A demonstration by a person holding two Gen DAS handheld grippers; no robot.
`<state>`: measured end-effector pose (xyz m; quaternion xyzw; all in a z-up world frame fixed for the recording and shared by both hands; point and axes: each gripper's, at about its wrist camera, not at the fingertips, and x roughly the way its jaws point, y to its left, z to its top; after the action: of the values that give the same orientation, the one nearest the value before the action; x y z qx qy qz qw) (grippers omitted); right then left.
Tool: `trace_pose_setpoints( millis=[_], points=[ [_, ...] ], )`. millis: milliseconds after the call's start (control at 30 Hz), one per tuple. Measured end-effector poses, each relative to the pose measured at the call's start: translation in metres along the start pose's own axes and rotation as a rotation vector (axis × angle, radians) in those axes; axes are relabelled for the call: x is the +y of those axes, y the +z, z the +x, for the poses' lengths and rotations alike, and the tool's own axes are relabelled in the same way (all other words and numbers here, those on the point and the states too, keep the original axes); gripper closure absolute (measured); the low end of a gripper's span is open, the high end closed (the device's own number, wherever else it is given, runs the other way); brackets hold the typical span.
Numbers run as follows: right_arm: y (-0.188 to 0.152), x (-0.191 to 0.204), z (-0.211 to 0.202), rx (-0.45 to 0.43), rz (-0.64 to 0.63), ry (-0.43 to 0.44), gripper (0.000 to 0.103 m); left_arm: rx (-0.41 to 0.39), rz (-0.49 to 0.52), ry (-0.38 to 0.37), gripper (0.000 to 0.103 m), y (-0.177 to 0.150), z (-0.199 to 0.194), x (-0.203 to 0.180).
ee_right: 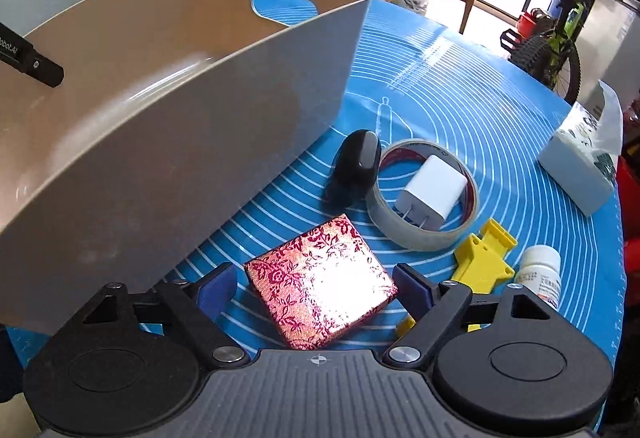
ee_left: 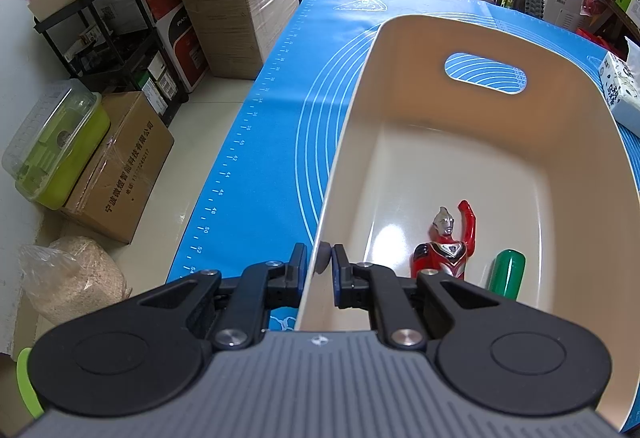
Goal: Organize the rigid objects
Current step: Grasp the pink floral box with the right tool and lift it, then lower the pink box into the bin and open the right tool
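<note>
Left gripper (ee_left: 319, 260): your fingers are clamped on the near side wall of the beige bin (ee_left: 472, 37), one pad outside, one inside, rim pinched between them.
Right gripper (ee_right: 316, 284): your jaws are spread wide, nothing held; the red brocade box (ee_right: 320, 296) sits between the blue pads, apart from both as far as you can tell.
Bin contents: red and silver toy figure (ee_left: 446, 248) lies on the bin floor, one arm raised; green cylinder (ee_left: 506, 274) just beside it, to its right. Both at the near end.
Bin position: on the blue mat (ee_left: 256, 141); from your right wrist view it sits left of the loose items, tilted toward the camera.
Brocade box: flat on the mat, just beside the bin's outer wall, corner toward you, glare on its lid.
Beyond the box: black mouse-like object (ee_right: 358, 165) near the bin wall; tape roll (ee_right: 426, 193) next to it, touching or nearly; white charger plug (ee_right: 434, 191) lies inside the tape ring, prongs toward you.
Right side: yellow plastic piece (ee_right: 484, 258) by your right finger; white pill bottle (ee_right: 538, 274) just beside it.
Far right: tissue box (ee_right: 576, 173) at the mat's edge, well apart from the rest.
</note>
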<state>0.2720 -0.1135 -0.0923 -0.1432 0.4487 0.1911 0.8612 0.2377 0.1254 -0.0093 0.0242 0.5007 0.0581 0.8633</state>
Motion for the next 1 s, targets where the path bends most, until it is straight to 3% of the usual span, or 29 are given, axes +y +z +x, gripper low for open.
trace_pose_setpoints(
  millis=[200, 400, 1000],
  points=[
    [-0.004, -0.004, -0.001, -0.017, 0.009, 0.023, 0.024, 0.000, -0.001, 0.000, 0.088, 0.000, 0.000, -0.001],
    [-0.003, -0.006, -0.011, -0.034, 0.028, -0.012, 0.024, 0.000, -0.002, -0.001, 0.088, 0.000, 0.000, -0.001],
    [0.039, -0.014, -0.094, -0.316, 0.171, -0.150, 0.024, 0.001, 0.002, 0.004, 0.088, -0.001, 0.000, -0.002]
  ],
)
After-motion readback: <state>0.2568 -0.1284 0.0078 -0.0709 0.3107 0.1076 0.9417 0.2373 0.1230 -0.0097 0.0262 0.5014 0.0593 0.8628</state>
